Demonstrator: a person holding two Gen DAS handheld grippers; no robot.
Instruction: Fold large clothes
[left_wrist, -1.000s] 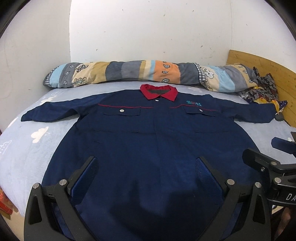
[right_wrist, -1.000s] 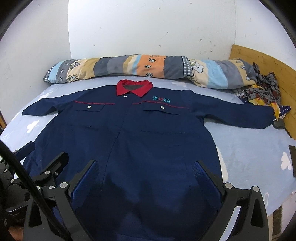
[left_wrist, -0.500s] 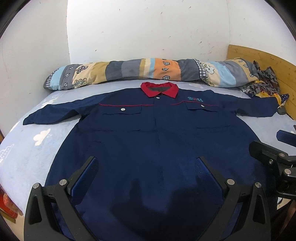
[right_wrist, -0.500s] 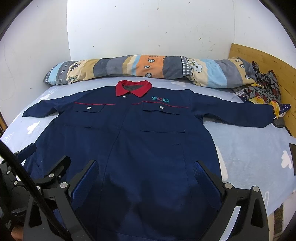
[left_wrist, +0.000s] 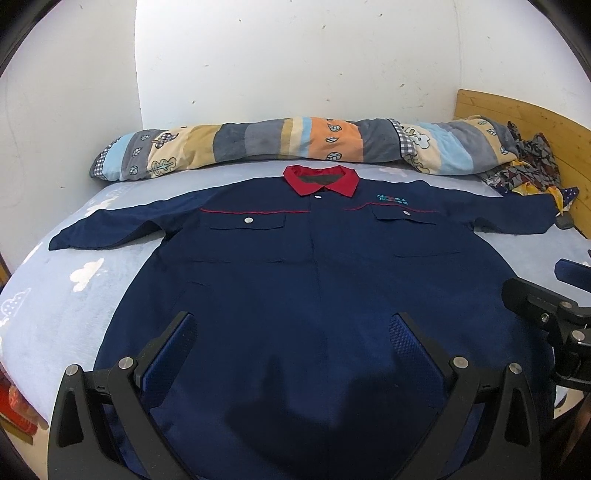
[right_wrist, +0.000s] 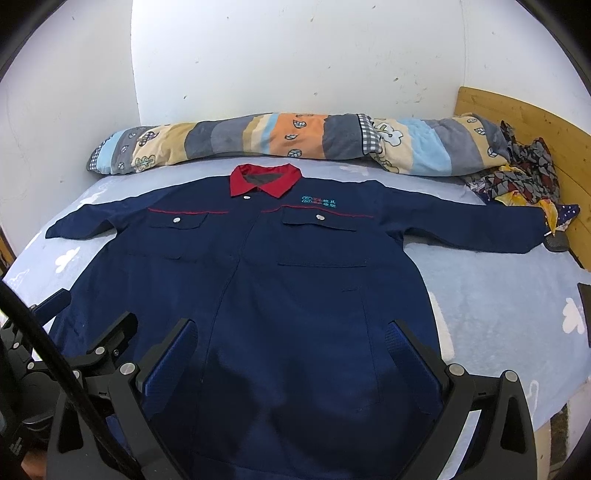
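A large navy work jacket (left_wrist: 303, 280) with a red collar (left_wrist: 320, 180) lies flat, front up, on the bed, both sleeves spread out; it also shows in the right wrist view (right_wrist: 258, 280). My left gripper (left_wrist: 291, 332) is open and empty, hovering above the jacket's lower middle. My right gripper (right_wrist: 291, 332) is open and empty above the hem, slightly right of the left one. The right gripper also appears at the right edge of the left wrist view (left_wrist: 546, 306). The left gripper shows at the lower left of the right wrist view (right_wrist: 85, 350).
A long patchwork rolled quilt (left_wrist: 295, 144) lies along the white wall behind the collar. A crumpled patterned cloth (left_wrist: 528, 173) sits by the wooden headboard (left_wrist: 524, 118) on the right. The light blue cloud sheet (right_wrist: 509, 295) shows beside the jacket.
Both grippers have risen and tilted slightly, so the jacket and quilt sit lower in both views. The jacket has not moved and both grippers stay open.
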